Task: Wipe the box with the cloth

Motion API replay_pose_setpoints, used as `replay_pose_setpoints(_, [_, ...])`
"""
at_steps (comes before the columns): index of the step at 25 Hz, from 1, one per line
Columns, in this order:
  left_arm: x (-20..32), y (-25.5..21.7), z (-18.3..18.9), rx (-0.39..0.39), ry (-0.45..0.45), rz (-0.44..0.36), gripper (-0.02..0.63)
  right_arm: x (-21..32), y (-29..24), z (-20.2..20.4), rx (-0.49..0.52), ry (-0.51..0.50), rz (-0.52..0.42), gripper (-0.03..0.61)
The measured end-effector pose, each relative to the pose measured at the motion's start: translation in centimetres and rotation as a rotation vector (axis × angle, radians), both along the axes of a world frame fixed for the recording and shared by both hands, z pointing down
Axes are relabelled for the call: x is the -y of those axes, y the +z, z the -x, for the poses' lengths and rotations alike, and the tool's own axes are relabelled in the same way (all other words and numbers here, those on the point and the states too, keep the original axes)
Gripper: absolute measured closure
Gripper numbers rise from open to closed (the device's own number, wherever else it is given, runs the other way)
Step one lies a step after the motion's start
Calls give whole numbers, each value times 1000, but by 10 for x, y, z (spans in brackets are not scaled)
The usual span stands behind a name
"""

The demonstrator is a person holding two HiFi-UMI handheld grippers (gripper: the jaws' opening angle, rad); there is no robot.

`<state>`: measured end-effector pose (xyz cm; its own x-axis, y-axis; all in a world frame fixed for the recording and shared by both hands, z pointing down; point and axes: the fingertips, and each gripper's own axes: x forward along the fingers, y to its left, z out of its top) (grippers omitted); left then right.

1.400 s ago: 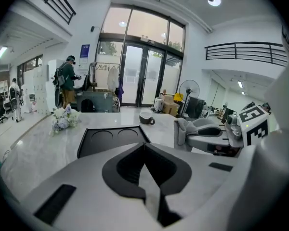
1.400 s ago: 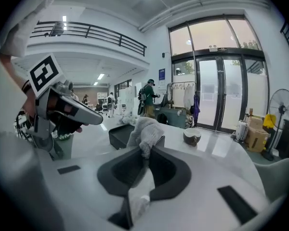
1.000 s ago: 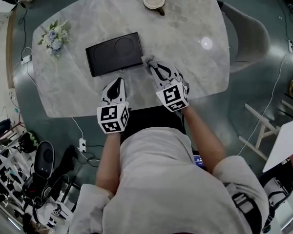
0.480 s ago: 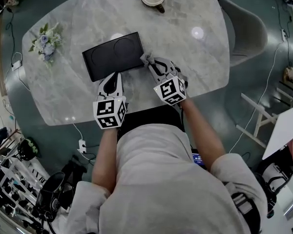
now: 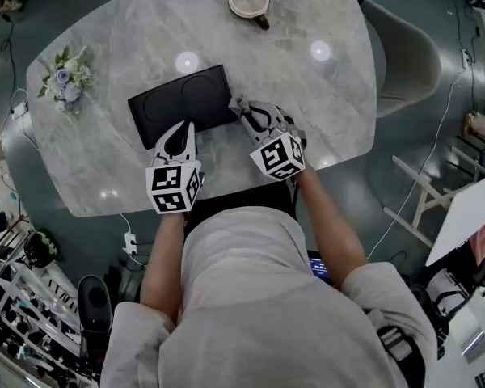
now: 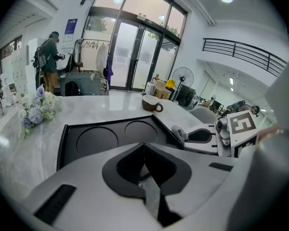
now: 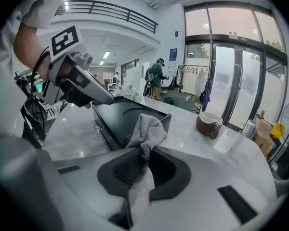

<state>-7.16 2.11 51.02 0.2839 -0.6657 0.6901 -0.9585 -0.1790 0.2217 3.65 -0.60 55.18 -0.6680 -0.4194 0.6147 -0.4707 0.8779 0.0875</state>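
Observation:
The black box lies flat on the marble table, with two round hollows in its top. My right gripper is shut on a grey cloth, and the bunched cloth rests against the box's near right corner. My left gripper is shut on nothing, its tips just at the box's near edge. The left gripper view also shows the right gripper and the cloth beside the box.
A brown cup stands at the table's far side. A small bunch of flowers lies at the far left. A grey chair sits to the right of the table. A person stands far off by the glass doors.
Both grippers have moved forward and lower toward the box. The left one's tips have come up to the box's near edge; the right one keeps the cloth at the box's corner.

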Motion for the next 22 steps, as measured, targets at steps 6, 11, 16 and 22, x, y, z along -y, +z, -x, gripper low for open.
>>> replay_pose_setpoints(6, [10,10,-5,2,-58,29,589,16,7,11,38,-38,59,528])
replay_pose_setpoints(11, [20,10,-13,8,-95,31,589,36,10,11,47,-74,64,528])
replay_pose_setpoints(16, [23,15,-1,12,-138,47,589,51,15,25,49,-94,82,528])
replay_pose_setpoints(22, [32,14,3,13,-162,45,589,71,17,34,49,-105,89,528])
